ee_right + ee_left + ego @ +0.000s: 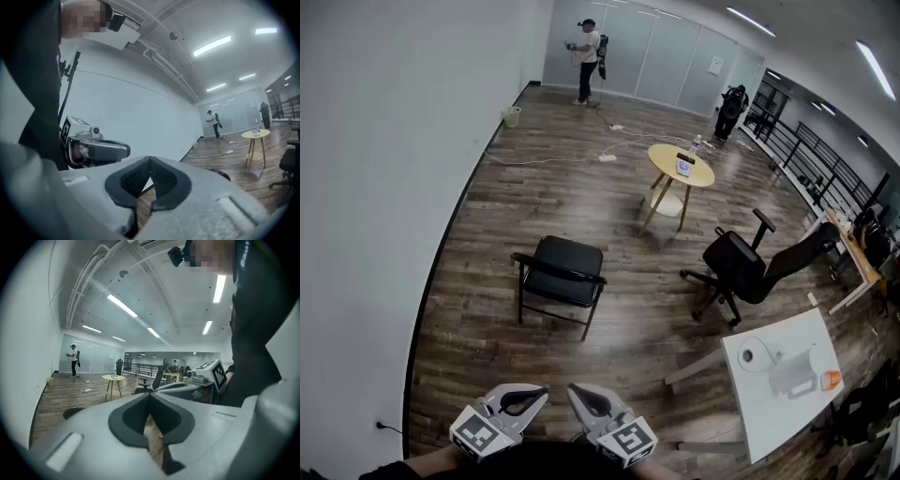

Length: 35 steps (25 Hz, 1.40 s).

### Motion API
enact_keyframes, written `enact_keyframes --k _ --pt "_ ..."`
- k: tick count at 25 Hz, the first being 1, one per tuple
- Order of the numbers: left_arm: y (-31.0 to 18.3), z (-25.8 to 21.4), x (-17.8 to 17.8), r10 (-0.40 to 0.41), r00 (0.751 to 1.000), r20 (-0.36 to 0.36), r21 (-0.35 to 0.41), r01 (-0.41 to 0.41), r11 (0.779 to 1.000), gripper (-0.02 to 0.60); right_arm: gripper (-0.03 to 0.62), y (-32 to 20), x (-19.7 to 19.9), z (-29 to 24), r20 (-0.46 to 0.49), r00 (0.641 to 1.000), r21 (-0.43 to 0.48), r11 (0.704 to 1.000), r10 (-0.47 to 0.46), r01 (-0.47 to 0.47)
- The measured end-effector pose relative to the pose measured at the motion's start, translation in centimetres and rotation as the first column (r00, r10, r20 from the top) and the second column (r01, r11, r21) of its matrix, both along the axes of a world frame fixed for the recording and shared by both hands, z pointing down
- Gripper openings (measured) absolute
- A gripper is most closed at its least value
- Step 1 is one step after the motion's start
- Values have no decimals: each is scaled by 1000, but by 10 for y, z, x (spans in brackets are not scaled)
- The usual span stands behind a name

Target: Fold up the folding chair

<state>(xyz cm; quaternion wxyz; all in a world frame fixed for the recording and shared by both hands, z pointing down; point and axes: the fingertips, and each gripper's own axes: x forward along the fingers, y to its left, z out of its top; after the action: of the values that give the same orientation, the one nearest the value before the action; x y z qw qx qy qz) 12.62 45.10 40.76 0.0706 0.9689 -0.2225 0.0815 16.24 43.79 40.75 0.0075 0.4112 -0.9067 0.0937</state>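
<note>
I judge the fold has not begun: this is the approach, with nothing in either tool. My left gripper (534, 396) sits low at my 7 o'clock with its pads pressed together on nothing, which the left gripper view (151, 401) bears out. The right gripper (584, 398), at 5 o'clock, is just beside it and equally closed and empty, its ribbed pads meeting in its own view (150, 171).

The folding chair (561, 277) stands unfolded at 12 o'clock, well apart from both tools, on bare wood floor (487, 216). The next move calls for walking in, then spreading both pairs of fingers before I reach the frame. I would probably take the backrest with one tool and lift the seat edge with the other. The round table (681, 166) at 1 o'clock, the office chair (750, 267) at 2 o'clock and the white desk (783, 375) at 3 o'clock all stand clear of my path.

The chair has thin black tube legs splayed at the left and right and a black padded square seat lying flat. A black bar runs across its near side; I take that for the top of the backrest, so I am likely behind it. I cannot make out the hinges from here.
</note>
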Motion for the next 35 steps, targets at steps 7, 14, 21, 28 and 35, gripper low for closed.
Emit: enact_keyframes --k 7,14,21,28,35 --pt "2 -12 -1 10 1000 11 20 -10 1000 -3 2 2 -4 0 -3 1000 -2 1000 -8 8" --pt "4 -5 -2 0 1000 -10 3 0 1000 -3 2 2 -4 -4 15 1000 2 1000 -11 10" --pt "4 -10 2 4 1000 10 9 -4 1000 -3 2 3 -1 -4 12 1000 5 1000 -19 19" --pt "2 -9 11 -12 1000 21 12 12 1000 -3 2 1 12 1 8 1000 7 1000 -7 7" --pt "-2 -5 28 -44 999 24 9 43 999 -3 2 -3 32 -2 29 1000 16 1000 -12 11"
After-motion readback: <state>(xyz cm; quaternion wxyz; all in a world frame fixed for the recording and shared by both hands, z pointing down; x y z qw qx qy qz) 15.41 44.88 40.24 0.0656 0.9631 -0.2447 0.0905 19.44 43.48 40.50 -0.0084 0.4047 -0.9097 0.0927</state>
